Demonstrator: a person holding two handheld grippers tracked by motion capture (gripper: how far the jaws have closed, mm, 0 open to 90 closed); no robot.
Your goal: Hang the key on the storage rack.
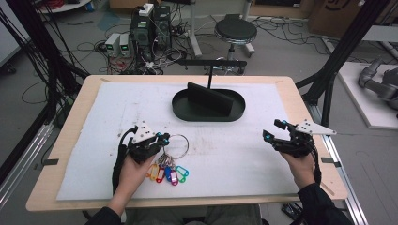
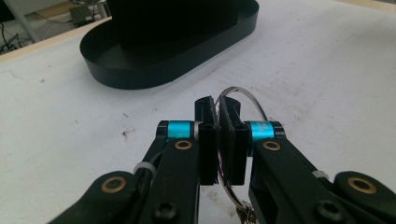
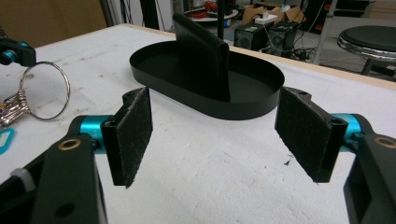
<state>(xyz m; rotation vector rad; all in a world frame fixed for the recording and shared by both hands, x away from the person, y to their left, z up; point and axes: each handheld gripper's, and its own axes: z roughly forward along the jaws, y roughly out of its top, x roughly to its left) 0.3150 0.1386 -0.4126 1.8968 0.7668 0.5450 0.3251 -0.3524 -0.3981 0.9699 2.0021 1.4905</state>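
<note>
I start with the table, covered by a white mat, and the black oval tray standing at its far middle with an upright black divider inside it. Nothing else lies in the tray as far as I can see.

The key ring, a large wire loop carrying a bunch of coloured tags, sits at the near left of the mat, well apart from the tray. My left gripper has it: in the left gripper view the pads are pressed together with the thin wire of the ring clamped between them, the loop arching out beyond the tips toward the tray (the tags hang below, mostly out of that camera's sight).

My right gripper waits at the near right of the mat, jaws spread wide and holding nothing; its pads frame the tray with bare mat between them.

My assessment: the pick-up step is in hand, with the grasp made and the ring at the start of its lift. The next move calls for carrying the ring forward and right to the tray, high enough that the dangling tags clear the rim, then opening over the floor on one side of the divider. The grip on thin wire is narrow; I would move slowly, as the bunch may swing.
</note>
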